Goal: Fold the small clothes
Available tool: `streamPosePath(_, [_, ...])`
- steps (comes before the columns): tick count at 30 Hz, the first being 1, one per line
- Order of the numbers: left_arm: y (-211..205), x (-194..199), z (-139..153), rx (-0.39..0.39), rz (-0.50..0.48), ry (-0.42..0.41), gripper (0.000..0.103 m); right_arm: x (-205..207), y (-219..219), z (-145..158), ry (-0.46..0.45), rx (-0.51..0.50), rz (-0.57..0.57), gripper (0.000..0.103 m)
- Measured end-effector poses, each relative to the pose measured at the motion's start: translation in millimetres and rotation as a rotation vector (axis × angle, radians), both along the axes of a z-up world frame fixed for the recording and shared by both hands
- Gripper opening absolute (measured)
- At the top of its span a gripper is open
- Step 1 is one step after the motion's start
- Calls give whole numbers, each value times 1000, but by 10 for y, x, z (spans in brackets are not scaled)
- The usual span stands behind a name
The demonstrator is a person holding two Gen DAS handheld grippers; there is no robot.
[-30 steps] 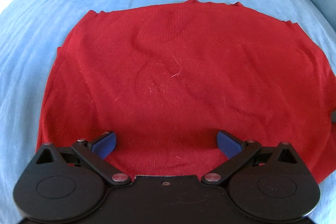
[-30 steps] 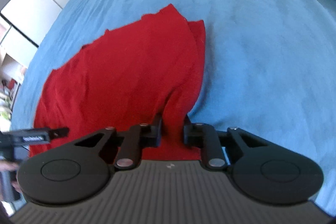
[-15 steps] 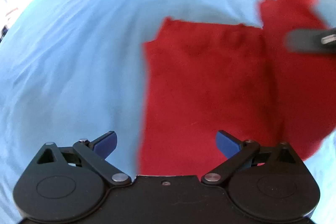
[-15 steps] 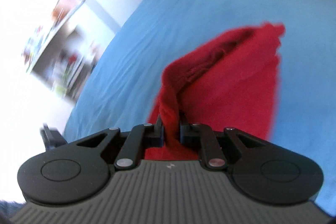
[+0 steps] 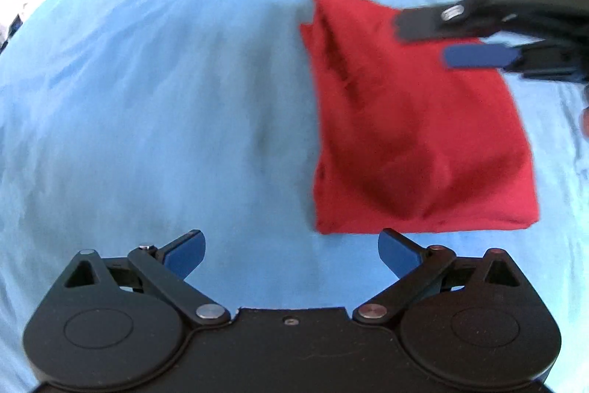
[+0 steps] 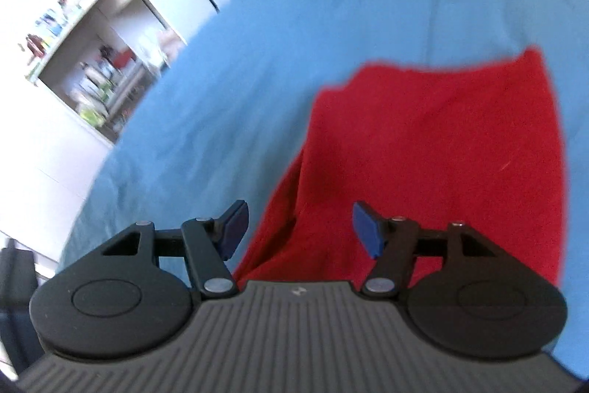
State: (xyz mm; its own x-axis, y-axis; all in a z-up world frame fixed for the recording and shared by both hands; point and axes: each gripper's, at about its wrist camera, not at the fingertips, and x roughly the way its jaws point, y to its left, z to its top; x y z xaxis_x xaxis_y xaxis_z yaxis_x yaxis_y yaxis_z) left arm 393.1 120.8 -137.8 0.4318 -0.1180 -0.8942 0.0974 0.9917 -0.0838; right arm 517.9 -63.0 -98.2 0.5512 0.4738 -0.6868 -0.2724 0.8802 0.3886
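Surface: blue bedsheet (image 5: pixel 165 98), shelves (image 6: pixel 92 69) at upper left of the right view.
Garment: red cloth (image 5: pixel 416 135) folded on the bed, right of centre.
Left tool (image 5: pixel 291 255): spread wide, empty, short of the cloth.
Right tool (image 6: pixel 300 227): parted, empty, over the cloth's near edge.
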Motion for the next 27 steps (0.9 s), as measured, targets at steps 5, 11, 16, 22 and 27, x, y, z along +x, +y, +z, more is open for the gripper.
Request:
streamPosePath(5, [-171,-10,176,-33,-12,-31,102,-559,-570,292,-114,-148,-137,103])
streamPosePath(11, [-276,41,109,-10,5,-32,102,-1163,-729,-245,-79,-359,-172,103])
streamPosePath(16, [-286,44,80,9,13,-37,102,-1252,-656,-633,-41,-424,-223,101])
streamPosePath(22, [-295,133,30,10,37,-39,102,-1091,-619,-711,-50,-451,-288,100])
streamPosePath(27, [-188,162,-31,36,83,-51,102,-1107,-804,-659,-77,-506,-397,100])
